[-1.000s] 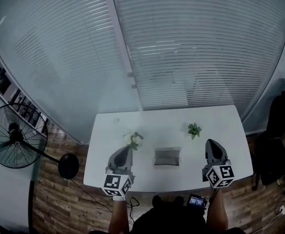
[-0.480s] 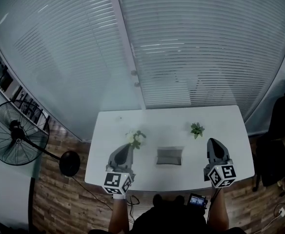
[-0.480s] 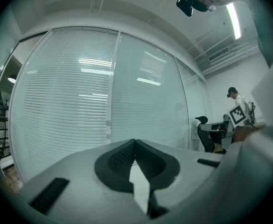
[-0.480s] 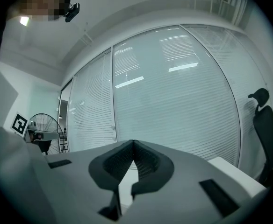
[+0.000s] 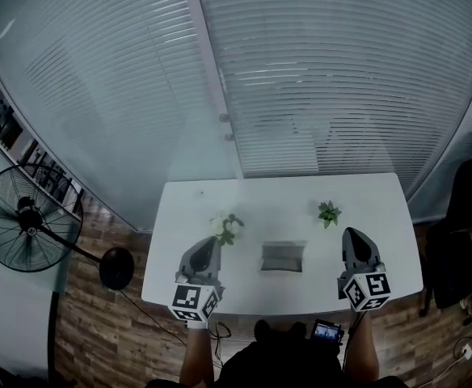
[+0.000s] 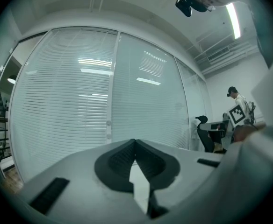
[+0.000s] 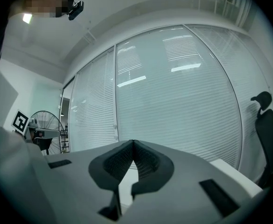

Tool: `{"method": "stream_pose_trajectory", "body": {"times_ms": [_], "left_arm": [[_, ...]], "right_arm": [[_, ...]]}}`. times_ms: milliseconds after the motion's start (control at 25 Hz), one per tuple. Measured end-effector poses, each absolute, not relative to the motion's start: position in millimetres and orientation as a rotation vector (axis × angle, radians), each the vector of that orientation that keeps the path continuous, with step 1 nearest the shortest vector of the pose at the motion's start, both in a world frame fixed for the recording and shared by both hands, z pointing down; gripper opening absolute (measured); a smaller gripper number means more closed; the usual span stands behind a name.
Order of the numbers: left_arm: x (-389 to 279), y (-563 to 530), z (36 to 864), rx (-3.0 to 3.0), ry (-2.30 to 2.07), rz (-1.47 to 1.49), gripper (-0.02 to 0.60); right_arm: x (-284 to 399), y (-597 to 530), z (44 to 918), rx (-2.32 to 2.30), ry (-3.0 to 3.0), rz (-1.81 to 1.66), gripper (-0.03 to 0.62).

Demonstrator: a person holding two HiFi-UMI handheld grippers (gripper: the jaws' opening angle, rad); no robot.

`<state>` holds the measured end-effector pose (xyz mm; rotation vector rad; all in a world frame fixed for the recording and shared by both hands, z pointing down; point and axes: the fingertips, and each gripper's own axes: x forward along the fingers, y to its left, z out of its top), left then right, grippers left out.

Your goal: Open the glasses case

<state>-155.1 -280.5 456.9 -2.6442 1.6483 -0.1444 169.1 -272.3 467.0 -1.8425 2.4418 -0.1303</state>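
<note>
A grey glasses case lies closed near the middle of the white table, towards its front edge. My left gripper hovers left of the case, level, jaws shut with nothing between them. My right gripper hovers right of the case, also level and shut on nothing. In the left gripper view the left gripper has its tips meeting against the window blinds; in the right gripper view the right gripper shows the same. The case is hidden in both gripper views.
A small white flower posy stands just beyond my left gripper. A little green plant sits beyond my right gripper. A standing fan is on the floor at left, a black office chair at right. Glass walls with blinds rise behind the table.
The head view has shifted slightly, so the table and its things sit a little to the right in the picture. Both grippers keep their places beside the case.
</note>
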Motion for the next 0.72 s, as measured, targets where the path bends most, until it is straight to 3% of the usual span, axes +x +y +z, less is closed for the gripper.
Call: {"method": "stream_pose_trajectory", "body": {"times_ms": [720], "left_arm": [[-161.3,-274.8,453.2,-2.638,1.652,-0.135,0.002]], "right_arm": [[157.2,-266.1,461.4,-1.837,2.474,-0.095,0.015]]}}
